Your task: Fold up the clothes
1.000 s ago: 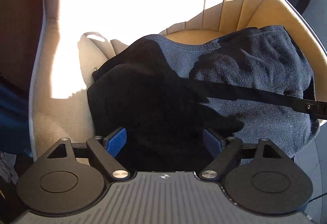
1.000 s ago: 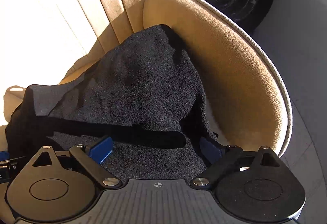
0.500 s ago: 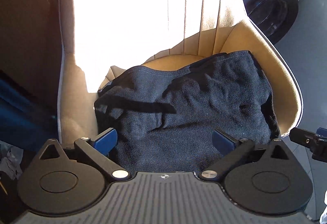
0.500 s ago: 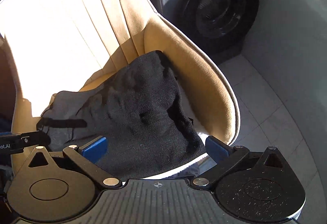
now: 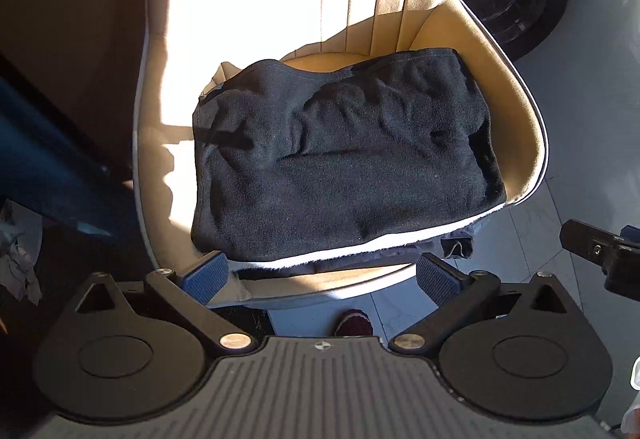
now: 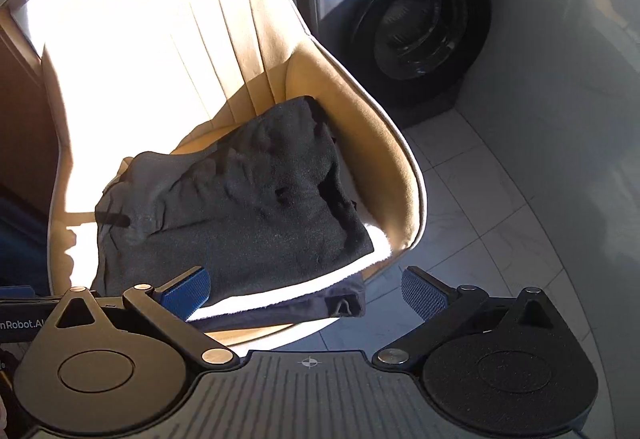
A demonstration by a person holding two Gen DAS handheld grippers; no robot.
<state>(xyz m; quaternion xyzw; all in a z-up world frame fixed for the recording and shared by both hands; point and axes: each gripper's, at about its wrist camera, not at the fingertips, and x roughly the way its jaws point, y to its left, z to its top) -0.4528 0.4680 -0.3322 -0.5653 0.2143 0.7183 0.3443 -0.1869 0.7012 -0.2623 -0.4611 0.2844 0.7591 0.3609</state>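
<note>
A black fleece garment [image 5: 344, 167] lies folded in a rough rectangle on the seat of a tan chair [image 5: 516, 107]; it also shows in the right wrist view [image 6: 240, 207]. Its white inner lining and a dark corner hang over the seat's front edge [image 6: 344, 305]. My left gripper [image 5: 322, 277] is open and empty, held back from the seat's front edge. My right gripper [image 6: 306, 289] is open and empty, in front of the chair's right front corner. The right gripper's finger shows at the right edge of the left wrist view [image 5: 600, 249].
A dark front-loading washing machine [image 6: 412, 19] stands behind the chair to the right. Pale tiled floor [image 6: 492, 223] spreads right of the chair. A brown cabinet [image 5: 68, 19] and dark blue fabric [image 5: 44, 159] are on the left. A foot in a dark red slipper [image 5: 354, 323] is below.
Both grippers have pulled back and up from the garment, which now lies free on the seat. Both stay open and empty.
</note>
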